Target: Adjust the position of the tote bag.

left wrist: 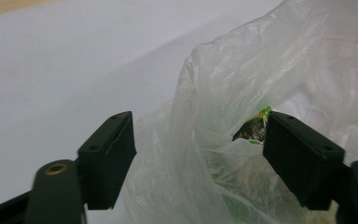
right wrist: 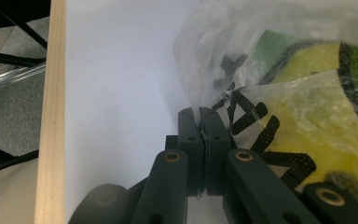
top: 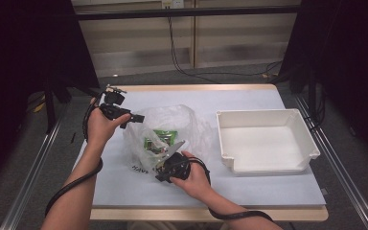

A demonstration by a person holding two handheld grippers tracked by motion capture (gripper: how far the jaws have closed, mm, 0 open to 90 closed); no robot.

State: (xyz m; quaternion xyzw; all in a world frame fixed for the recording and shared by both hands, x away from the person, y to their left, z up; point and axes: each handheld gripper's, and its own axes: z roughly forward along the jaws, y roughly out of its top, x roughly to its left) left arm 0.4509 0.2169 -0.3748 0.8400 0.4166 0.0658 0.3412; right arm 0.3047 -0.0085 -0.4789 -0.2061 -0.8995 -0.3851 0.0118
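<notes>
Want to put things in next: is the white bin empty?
Empty. The high view shows the white bin with a bare floor; the green packets sit inside the plastic bag.

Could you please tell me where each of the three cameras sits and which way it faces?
High view: above the person's side, looking forward and down on the table, white bin and both forearms.
Left gripper view: on the left gripper, looking between open fingers at the clear plastic bag.
Right gripper view: on the right gripper, fingers pinching the bag's edge.
All three share the bag with green packets inside.
</notes>
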